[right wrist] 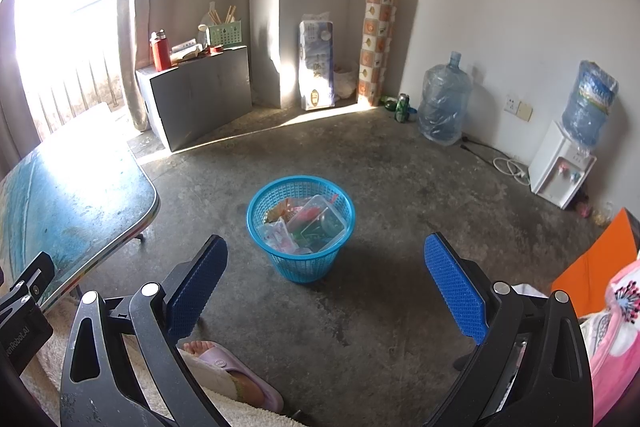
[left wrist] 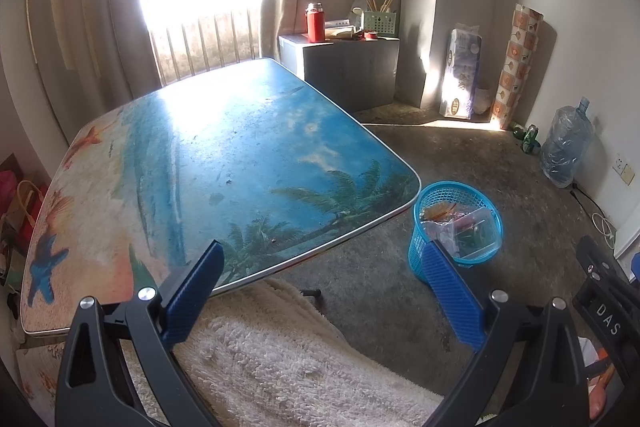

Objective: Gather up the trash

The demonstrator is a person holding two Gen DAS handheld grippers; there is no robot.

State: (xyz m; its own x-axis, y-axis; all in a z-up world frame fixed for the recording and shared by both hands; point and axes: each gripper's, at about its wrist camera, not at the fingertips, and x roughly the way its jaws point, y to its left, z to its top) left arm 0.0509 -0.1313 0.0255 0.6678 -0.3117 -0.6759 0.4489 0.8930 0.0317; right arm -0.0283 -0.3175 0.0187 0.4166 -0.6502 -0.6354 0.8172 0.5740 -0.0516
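Gaping wide and holding nothing, the left tool (left wrist: 324,259) and right tool (right wrist: 326,253) face the blue basket (right wrist: 301,227).

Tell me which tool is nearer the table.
Left. The left tool hangs open at the table edge; the right tool is open off to its side, over the floor facing the basket.

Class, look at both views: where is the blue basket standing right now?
The blue basket stands on the floor just right of the table corner, centred ahead of the right gripper, with trash inside.
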